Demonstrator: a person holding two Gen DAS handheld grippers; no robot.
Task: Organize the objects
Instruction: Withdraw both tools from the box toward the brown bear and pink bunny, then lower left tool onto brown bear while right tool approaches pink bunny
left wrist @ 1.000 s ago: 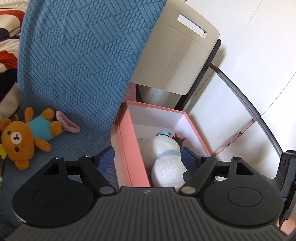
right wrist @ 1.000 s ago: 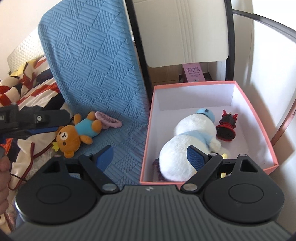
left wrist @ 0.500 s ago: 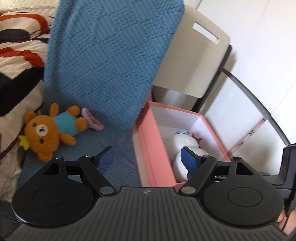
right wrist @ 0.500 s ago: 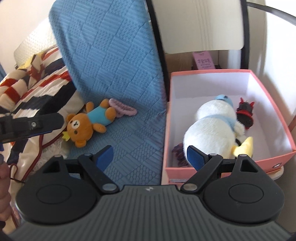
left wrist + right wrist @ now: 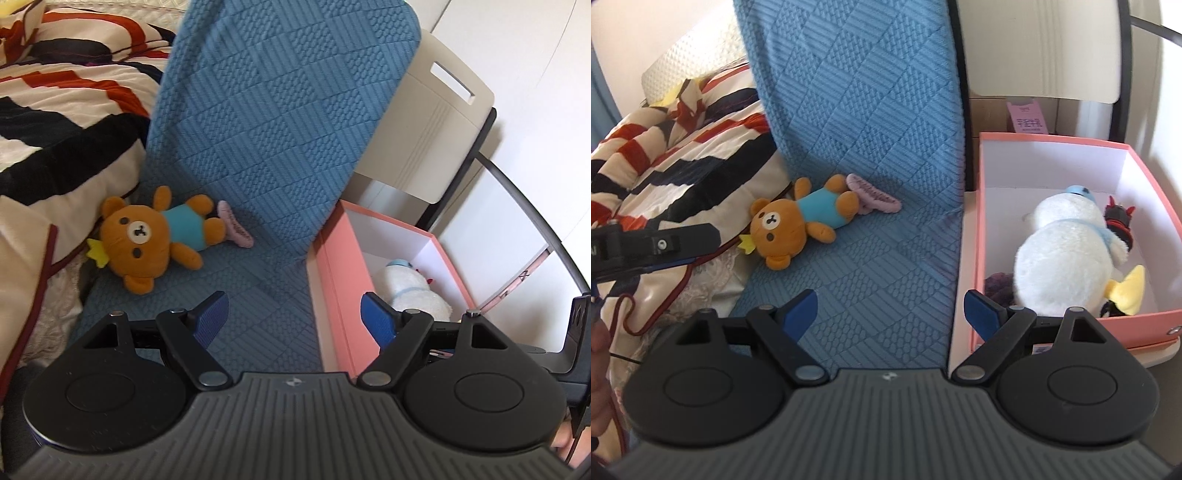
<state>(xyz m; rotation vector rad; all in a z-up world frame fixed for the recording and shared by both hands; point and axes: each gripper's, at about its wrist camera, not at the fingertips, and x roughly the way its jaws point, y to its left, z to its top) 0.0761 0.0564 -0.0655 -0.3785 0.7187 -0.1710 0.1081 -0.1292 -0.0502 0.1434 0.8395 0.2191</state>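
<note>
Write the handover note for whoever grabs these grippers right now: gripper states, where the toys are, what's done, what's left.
Left hand-held gripper: open, empty, over the blue cover.
Right hand-held gripper: open, empty, over the same cover beside the pink box.
Done: white plush, small red-black toy and a yellow piece lie in the box.
Left: bear and pink comb lie on the cover; they probably go in the box next.
</note>
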